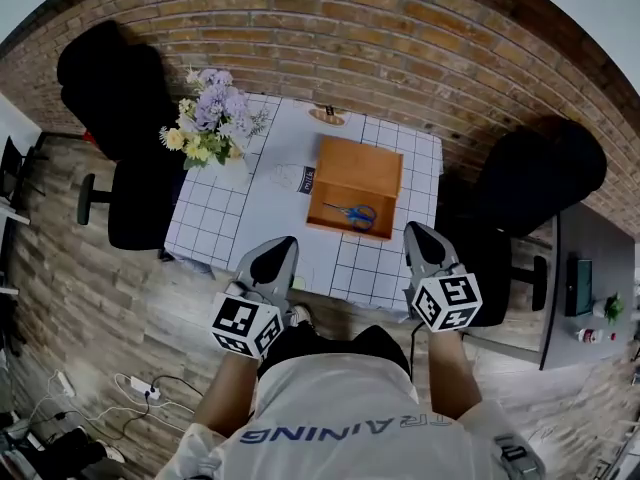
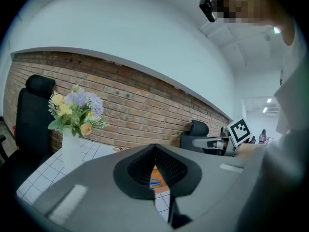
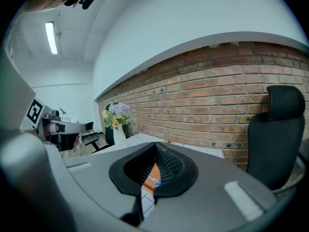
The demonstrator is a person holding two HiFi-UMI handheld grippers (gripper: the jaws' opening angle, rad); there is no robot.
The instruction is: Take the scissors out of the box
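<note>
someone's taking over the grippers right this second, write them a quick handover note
Left gripper: jaws shut, empty, at the table's near edge.
Right gripper: jaws shut, empty, by the table's near right corner.
Blue-handled scissors: lying flat in the open wooden box, near its front wall, on the gridded table.
Done: nothing; the scissors are untouched and neither gripper touches the box.
Left: open one gripper, reach in, grip the scissors, lift them out.

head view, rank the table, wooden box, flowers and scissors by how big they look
1. table
2. wooden box and flowers: about alike, not ranked
3. scissors, smallest
</note>
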